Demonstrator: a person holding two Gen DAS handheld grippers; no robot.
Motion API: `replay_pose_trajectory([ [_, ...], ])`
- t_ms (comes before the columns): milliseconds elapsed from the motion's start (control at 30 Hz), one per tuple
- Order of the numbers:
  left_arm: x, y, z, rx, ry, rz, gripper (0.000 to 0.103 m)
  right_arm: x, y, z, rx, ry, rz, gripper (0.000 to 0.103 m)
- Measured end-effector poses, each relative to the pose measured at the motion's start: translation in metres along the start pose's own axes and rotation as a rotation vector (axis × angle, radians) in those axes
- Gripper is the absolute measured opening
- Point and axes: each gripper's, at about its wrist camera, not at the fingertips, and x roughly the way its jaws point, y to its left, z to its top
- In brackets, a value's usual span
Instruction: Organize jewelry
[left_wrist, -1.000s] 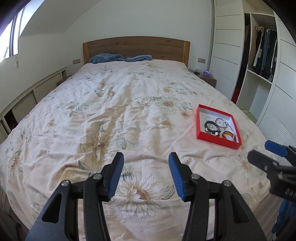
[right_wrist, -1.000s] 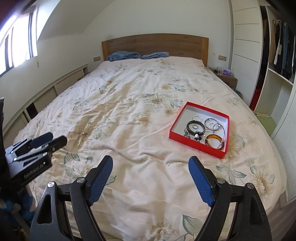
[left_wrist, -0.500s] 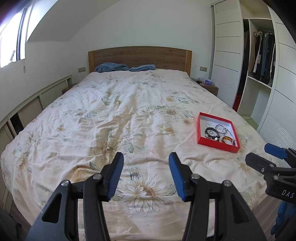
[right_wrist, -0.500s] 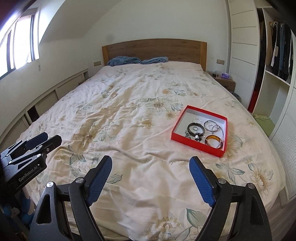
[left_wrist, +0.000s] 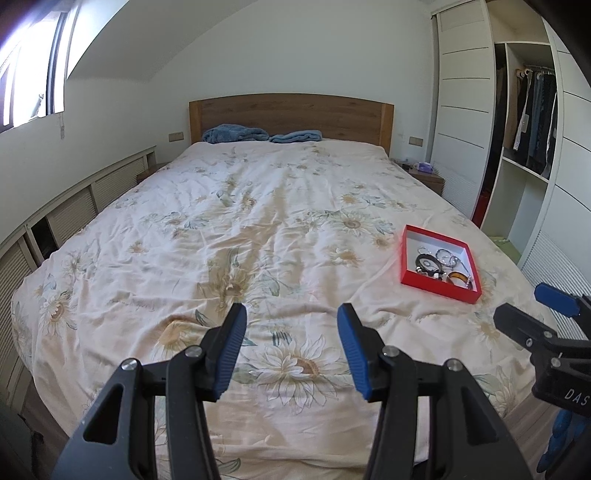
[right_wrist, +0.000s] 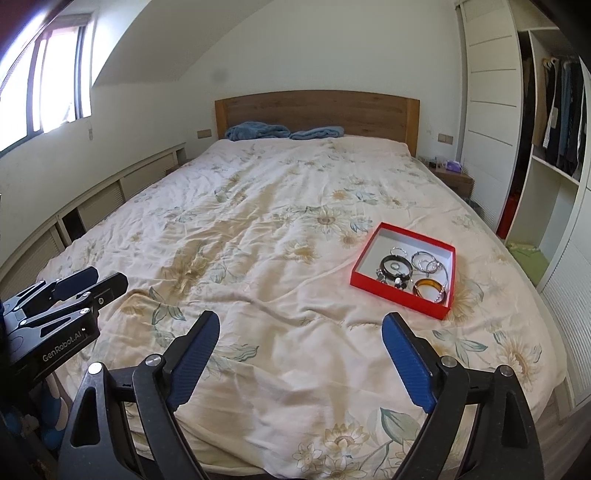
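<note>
Both the left tool (left_wrist: 291, 325) and the right tool (right_wrist: 301, 332) are hovering over the bed's (right_wrist: 258, 229) foot, fingers spread apart, gripping nothing. The jewelry (right_wrist: 413, 271) is lying inside a red box (right_wrist: 397, 295) toward the bed's right side.

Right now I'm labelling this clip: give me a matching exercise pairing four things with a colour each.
Things:
1. tray
2. headboard
3. bangle
4. towels

Colours:
A. blue
B. amber
C. red
D. brown wood

Pairs: 1-C, 2-D, 3-B, 4-A
</note>
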Motion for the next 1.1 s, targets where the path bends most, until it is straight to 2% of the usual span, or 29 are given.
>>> replay_pose_trajectory([
  [300, 0.014, -0.003, -0.003, -0.009, 0.025, -0.006, 0.049, 0.010, 0.001, -0.002, -0.024, -0.001, -0.012, 0.089],
  [533, 0.036, -0.009, -0.005, 0.000, 0.074, -0.005, 0.049, 0.029, -0.005, -0.007, -0.014, 0.033, -0.004, 0.089],
  [667, 0.050, -0.011, -0.007, 0.003, 0.098, 0.005, 0.059, 0.045, -0.008, -0.009, -0.009, 0.065, -0.006, 0.089],
  [1100, 0.097, -0.021, -0.013, 0.027, 0.174, 0.016, 0.060, 0.085, -0.016, -0.012, -0.028, 0.119, -0.037, 0.089],
])
